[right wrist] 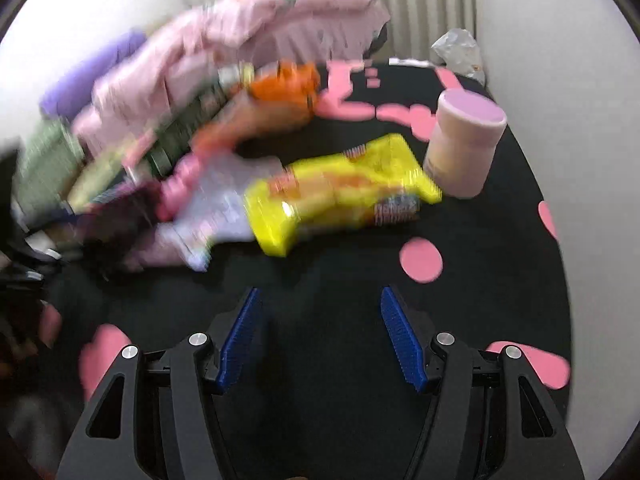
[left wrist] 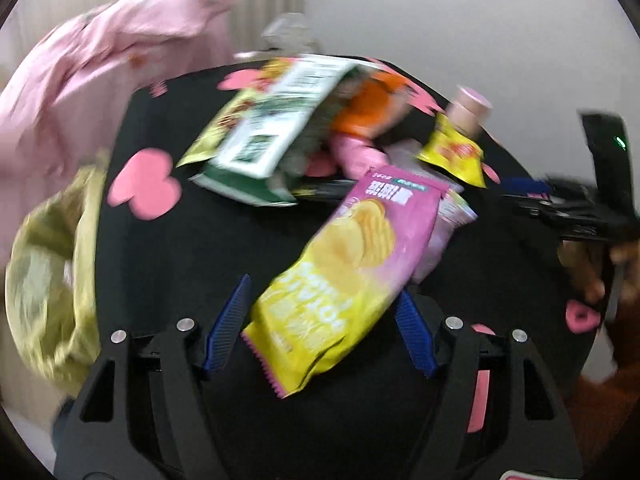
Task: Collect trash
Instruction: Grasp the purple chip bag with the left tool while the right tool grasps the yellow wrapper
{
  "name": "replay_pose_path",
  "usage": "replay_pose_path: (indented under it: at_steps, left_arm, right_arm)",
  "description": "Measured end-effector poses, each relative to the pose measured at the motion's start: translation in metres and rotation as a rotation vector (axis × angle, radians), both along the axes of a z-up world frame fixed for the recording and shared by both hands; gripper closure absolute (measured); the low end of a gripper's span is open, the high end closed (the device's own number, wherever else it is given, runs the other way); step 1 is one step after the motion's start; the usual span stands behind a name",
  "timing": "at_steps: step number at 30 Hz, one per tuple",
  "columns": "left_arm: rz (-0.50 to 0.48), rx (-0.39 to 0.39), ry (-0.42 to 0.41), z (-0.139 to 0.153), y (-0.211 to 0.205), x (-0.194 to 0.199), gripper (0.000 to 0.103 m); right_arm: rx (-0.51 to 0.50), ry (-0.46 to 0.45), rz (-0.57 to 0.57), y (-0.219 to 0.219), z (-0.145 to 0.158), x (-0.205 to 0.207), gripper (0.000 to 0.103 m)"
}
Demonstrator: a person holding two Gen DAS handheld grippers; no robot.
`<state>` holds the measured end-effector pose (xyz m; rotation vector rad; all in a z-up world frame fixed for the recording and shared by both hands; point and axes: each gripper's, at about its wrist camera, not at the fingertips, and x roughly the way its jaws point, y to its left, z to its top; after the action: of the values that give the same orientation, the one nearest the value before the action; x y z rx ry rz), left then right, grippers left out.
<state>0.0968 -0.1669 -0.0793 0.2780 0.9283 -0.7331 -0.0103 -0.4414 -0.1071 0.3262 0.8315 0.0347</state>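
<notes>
Across the black bench (left wrist: 208, 240) with its pink shapes, most trash looks uncollected: a green-and-white bag (left wrist: 264, 132) lies beyond the pink-and-yellow potato chip bag (left wrist: 344, 272), a small yellow packet (left wrist: 454, 152) and a pink-lidded tub (left wrist: 466, 114) farther right. The chip bag's long axis runs diagonally, near end between the left tongs (left wrist: 324, 324), spread apart. Right tongs (right wrist: 320, 332) are apart and empty.

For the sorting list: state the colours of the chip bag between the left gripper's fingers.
Chip bag: pink top, yellow bottom. Clearest in left wrist view.
</notes>
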Motion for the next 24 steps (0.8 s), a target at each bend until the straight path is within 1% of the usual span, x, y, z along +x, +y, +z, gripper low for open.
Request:
replay_pose_path:
  at_steps: [2, 3, 5, 8, 9, 10, 11, 12, 13, 14, 15, 16, 18, 19, 21, 22, 24]
  left_arm:
    - [-0.010, -0.042, 0.050, 0.001, 0.004, 0.000, 0.037]
    - [-0.040, -0.060, 0.081, 0.001, 0.005, -0.003, 0.037]
    - [-0.105, -0.077, 0.115, 0.003, 0.002, -0.014, 0.037]
    - [-0.225, -0.094, 0.135, 0.009, -0.007, -0.037, 0.037]
    - [-0.257, -0.096, 0.130, 0.011, -0.009, -0.043, 0.037]
    - [-0.297, -0.101, 0.115, 0.016, -0.011, -0.050, 0.037]
    - [-0.310, -0.107, 0.106, 0.019, -0.012, -0.053, 0.037]
    - [-0.316, -0.115, 0.096, 0.023, -0.012, -0.055, 0.037]
    - [-0.308, -0.127, 0.088, 0.027, -0.011, -0.054, 0.037]
    - [-0.284, -0.139, 0.085, 0.029, -0.011, -0.051, 0.037]
    - [-0.241, -0.158, 0.087, 0.031, -0.010, -0.045, 0.037]
    - [-0.209, -0.173, 0.093, 0.032, -0.010, -0.039, 0.037]
    - [-0.092, -0.217, 0.138, 0.027, -0.010, -0.019, 0.031]
    - [-0.062, -0.221, 0.157, 0.024, -0.010, -0.014, 0.026]
    - [-0.020, -0.194, 0.186, 0.016, -0.019, -0.005, 0.026]
    - [-0.010, -0.170, 0.184, 0.013, -0.024, -0.004, 0.026]
    - [-0.003, -0.138, 0.148, 0.012, -0.033, -0.008, 0.026]
  right_arm:
    - [0.091, -0.034, -0.062, -0.013, 0.005, 0.005, 0.044]
    - [0.128, -0.028, -0.092, -0.020, 0.005, 0.012, 0.044]
    - [0.158, 0.003, -0.128, -0.026, 0.000, 0.029, 0.044]
    - [0.103, 0.043, -0.128, -0.022, -0.004, 0.056, 0.047]
    - [0.044, 0.057, -0.113, -0.016, -0.006, 0.068, 0.051]
    - [0.013, 0.064, -0.100, -0.013, -0.007, 0.073, 0.055]
    - [-0.016, 0.066, -0.085, -0.010, -0.008, 0.077, 0.056]
    - [-0.056, 0.055, -0.060, -0.003, -0.007, 0.080, 0.061]
    - [-0.056, 0.054, -0.035, -0.002, -0.009, 0.083, 0.072]
    - [-0.053, 0.051, -0.014, 0.001, -0.008, 0.081, 0.074]
    - [-0.050, 0.042, 0.005, 0.003, -0.008, 0.078, 0.076]
    - [-0.052, 0.036, 0.027, 0.007, -0.008, 0.073, 0.081]
    - [-0.065, 0.034, 0.047, 0.012, -0.009, 0.066, 0.083]
    - [-0.080, 0.031, 0.055, 0.014, -0.009, 0.059, 0.084]
    - [-0.115, 0.025, 0.057, 0.016, -0.009, 0.046, 0.085]
    - [-0.126, 0.022, 0.053, 0.016, -0.008, 0.039, 0.086]
    - [-0.155, 0.014, 0.031, 0.014, -0.005, 0.026, 0.086]
